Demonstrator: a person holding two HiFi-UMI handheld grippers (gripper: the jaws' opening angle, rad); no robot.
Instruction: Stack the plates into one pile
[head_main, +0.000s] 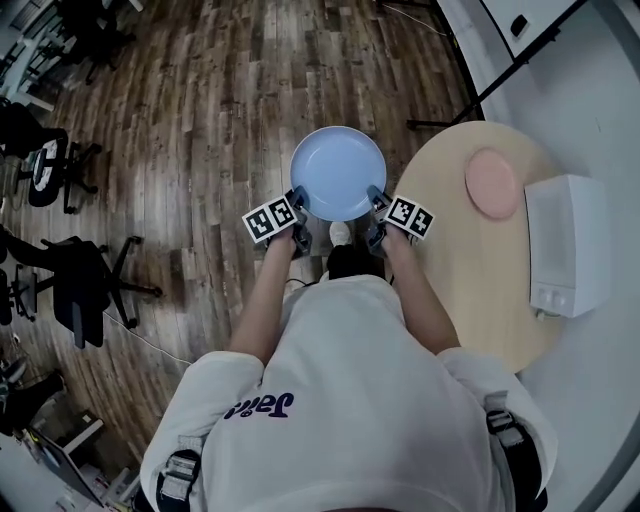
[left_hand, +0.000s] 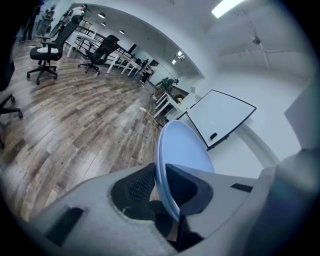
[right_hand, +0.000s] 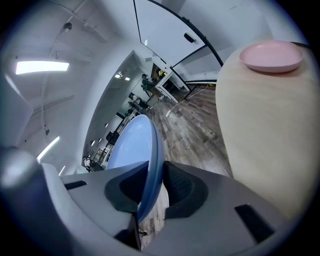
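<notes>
Plate (head_main: 337, 172) between left tongs (head_main: 297, 205) (right tongs (head_main: 377, 203))

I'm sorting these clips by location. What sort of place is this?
Most likely an open office or lab workspace. It has rolling office chairs on a wood-plank floor, a whiteboard on a stand, and desks lined up further back.
</notes>
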